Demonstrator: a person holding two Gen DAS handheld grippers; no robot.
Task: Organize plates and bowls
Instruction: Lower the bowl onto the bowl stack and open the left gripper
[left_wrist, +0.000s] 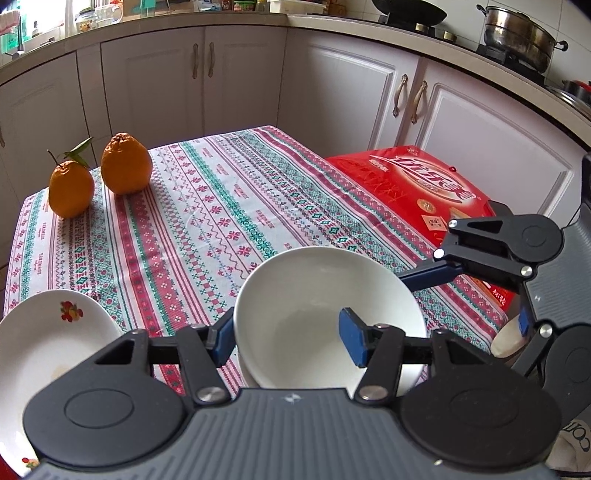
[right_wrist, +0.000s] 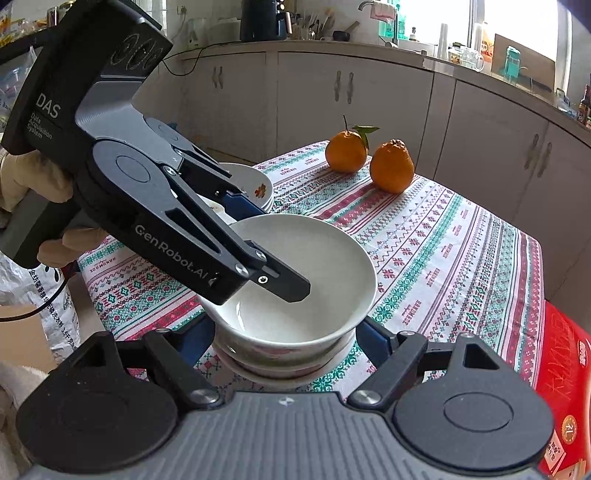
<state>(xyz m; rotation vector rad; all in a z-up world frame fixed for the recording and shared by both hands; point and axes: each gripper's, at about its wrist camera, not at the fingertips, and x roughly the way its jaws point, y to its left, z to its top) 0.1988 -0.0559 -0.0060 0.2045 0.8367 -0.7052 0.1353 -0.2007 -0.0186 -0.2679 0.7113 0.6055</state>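
A white bowl (left_wrist: 317, 295) (right_wrist: 314, 266) sits tilted on top of a stack of bowls (right_wrist: 284, 354) on the patterned tablecloth. My left gripper (left_wrist: 288, 339) straddles the bowl's near rim, one finger inside and one outside; in the right wrist view it (right_wrist: 266, 243) reaches in from the left. My right gripper (right_wrist: 284, 332) is open with its blue fingers on either side of the stack below the top bowl; in the left wrist view one finger (left_wrist: 428, 278) reaches in behind the bowl. A stack of flower-printed plates (left_wrist: 48, 339) (right_wrist: 255, 184) lies at the table's left.
Two oranges (left_wrist: 125, 164) (right_wrist: 391, 166) stand at the far side of the table (left_wrist: 207, 206). A red box (left_wrist: 417, 184) (right_wrist: 561, 369) lies off the table's right edge. White kitchen cabinets (left_wrist: 155, 81) surround the table.
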